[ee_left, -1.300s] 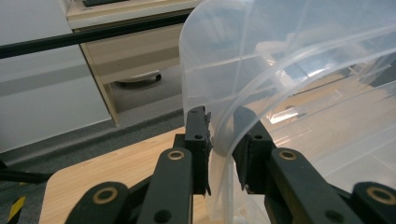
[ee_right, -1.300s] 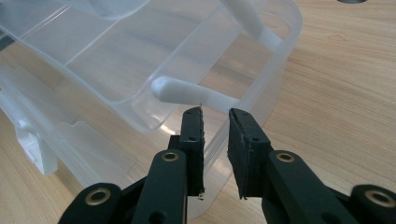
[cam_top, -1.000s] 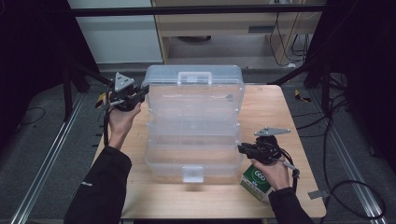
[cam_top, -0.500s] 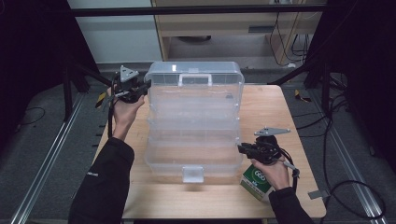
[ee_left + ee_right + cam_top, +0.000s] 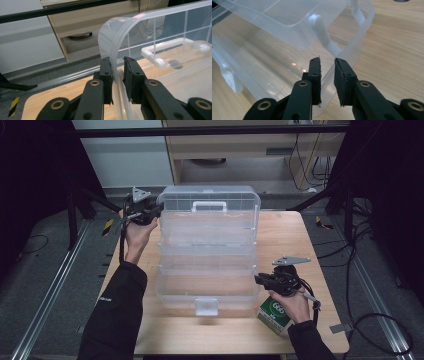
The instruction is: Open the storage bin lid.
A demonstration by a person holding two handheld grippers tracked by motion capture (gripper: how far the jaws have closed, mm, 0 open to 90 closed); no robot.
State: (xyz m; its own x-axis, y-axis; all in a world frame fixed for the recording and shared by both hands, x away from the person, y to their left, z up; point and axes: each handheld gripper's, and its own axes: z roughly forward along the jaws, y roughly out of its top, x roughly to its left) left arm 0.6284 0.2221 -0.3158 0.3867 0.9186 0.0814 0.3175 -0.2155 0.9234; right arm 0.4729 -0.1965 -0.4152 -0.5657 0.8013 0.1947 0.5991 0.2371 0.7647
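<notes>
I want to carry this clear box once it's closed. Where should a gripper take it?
By the white handle on the lid. It is a raised loop with a gap beneath, so come from above, one jaw under the bar, gripping mid-bar for balance.

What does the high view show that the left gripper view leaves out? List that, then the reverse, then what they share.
High view: the right gripper at the clear box's front right corner, a green carton under that hand, the box's white front latch, and both dark sleeves.

Left gripper view: up close, the left gripper with a jaw on either side of the raised lid's curved rim.

Both: the lid, its white handle and the wooden table.
</notes>
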